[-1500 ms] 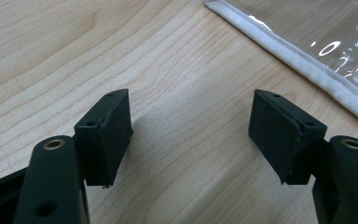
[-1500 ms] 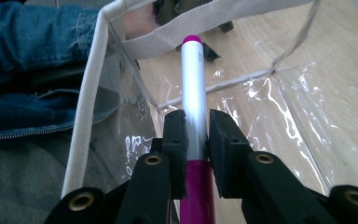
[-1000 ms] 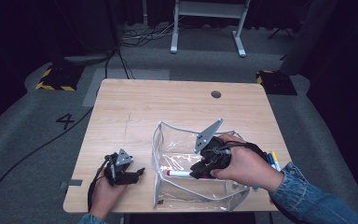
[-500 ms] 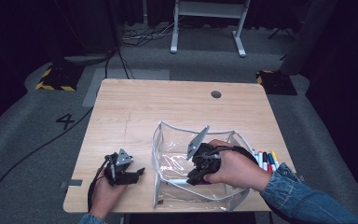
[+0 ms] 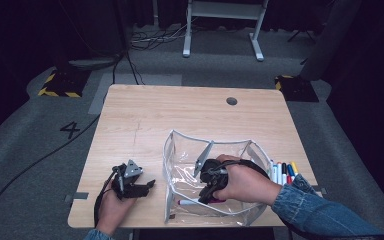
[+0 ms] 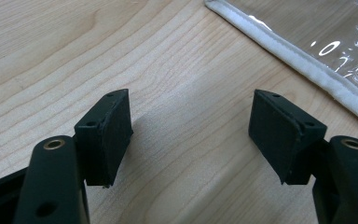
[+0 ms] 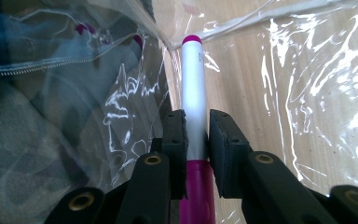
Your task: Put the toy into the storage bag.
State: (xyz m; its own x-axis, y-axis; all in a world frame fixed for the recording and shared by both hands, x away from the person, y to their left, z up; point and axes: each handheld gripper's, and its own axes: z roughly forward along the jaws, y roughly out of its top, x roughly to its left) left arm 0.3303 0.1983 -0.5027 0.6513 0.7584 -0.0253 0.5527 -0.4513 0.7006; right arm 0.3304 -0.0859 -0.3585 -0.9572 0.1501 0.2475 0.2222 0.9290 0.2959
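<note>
A clear plastic pouch [image 5: 205, 141] with a white rim stands open on the wooden table [image 5: 145, 120]. My right gripper [image 5: 207, 194] is inside it, near its front wall, shut on a marker [image 5: 189, 202] with a white barrel and magenta ends. In the right gripper view the jaws of the right gripper [image 7: 196, 140] clamp the marker [image 7: 193, 79] at mid-barrel, with its far tip against the pouch film [image 7: 307, 70]. My left gripper [image 5: 149, 185] rests open and empty on the table, left of the pouch. In the left gripper view the left gripper [image 6: 191, 135] faces the pouch's rim [image 6: 298, 60].
Several coloured markers [image 5: 283, 172] lie side by side on the table just right of the pouch. A round cable hole [image 5: 231, 101] sits near the table's far edge. The table's front edge is close behind both hands.
My right gripper has moved, with the marker, toward the front left of the pouch's inside. The left gripper has stayed put.
</note>
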